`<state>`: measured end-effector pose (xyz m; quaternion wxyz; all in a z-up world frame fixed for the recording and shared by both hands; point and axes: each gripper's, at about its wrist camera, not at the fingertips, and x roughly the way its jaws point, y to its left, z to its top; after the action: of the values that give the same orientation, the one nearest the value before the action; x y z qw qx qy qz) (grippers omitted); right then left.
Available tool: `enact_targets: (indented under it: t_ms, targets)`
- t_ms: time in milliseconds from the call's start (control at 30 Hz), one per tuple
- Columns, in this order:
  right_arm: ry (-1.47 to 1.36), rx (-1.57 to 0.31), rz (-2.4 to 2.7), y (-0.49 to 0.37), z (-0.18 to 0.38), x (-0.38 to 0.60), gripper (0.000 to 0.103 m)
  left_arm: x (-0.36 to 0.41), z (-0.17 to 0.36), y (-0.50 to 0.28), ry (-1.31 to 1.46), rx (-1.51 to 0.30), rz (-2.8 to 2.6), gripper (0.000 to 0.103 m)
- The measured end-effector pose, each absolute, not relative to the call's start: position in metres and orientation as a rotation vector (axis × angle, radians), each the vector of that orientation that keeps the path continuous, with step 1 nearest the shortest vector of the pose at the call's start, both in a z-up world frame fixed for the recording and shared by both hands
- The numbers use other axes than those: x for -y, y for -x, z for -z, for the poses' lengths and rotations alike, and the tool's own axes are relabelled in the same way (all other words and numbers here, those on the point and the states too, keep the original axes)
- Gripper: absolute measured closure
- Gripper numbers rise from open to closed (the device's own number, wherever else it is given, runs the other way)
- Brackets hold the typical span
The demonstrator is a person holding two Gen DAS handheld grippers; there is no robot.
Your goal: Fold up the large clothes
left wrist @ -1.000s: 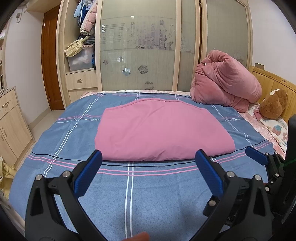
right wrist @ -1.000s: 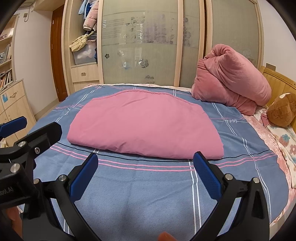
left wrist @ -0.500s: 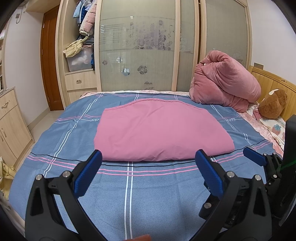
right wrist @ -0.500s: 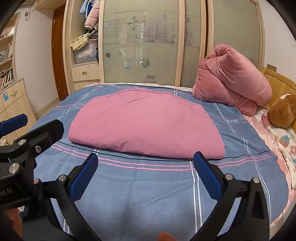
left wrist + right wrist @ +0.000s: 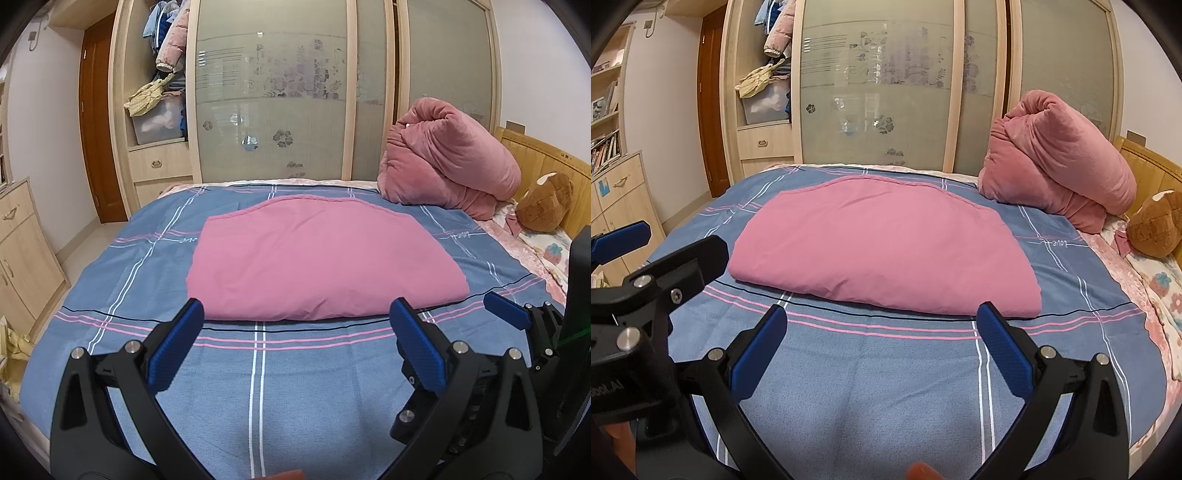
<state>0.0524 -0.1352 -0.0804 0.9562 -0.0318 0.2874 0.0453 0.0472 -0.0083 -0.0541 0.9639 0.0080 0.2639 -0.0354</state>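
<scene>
Left wrist: both claws gape wide, empty.

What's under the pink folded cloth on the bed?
The pink folded cloth lies on the blue plaid bedspread, which shows all around it. Whatever sits directly beneath the cloth is covered and can't be seen.

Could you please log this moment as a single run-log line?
left gripper: open, empty | right gripper: open, empty | pink cloth: folded flat on bed

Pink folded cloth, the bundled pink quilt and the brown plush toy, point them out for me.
pink folded cloth (image 5: 325,258), left wrist view, middle of its top face
bundled pink quilt (image 5: 1060,155), right wrist view, its bulging side
brown plush toy (image 5: 546,206), left wrist view, its body
</scene>
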Motion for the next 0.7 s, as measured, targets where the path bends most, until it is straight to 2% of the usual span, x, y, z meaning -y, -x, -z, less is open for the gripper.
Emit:
enact_targets:
  t_ms: [700]
  targets:
    - [0.063, -0.592, -0.100, -0.054, 0.083, 0.134, 0.001, -0.001, 0.056, -0.053, 0.055, -0.550, 0.127, 0.002]
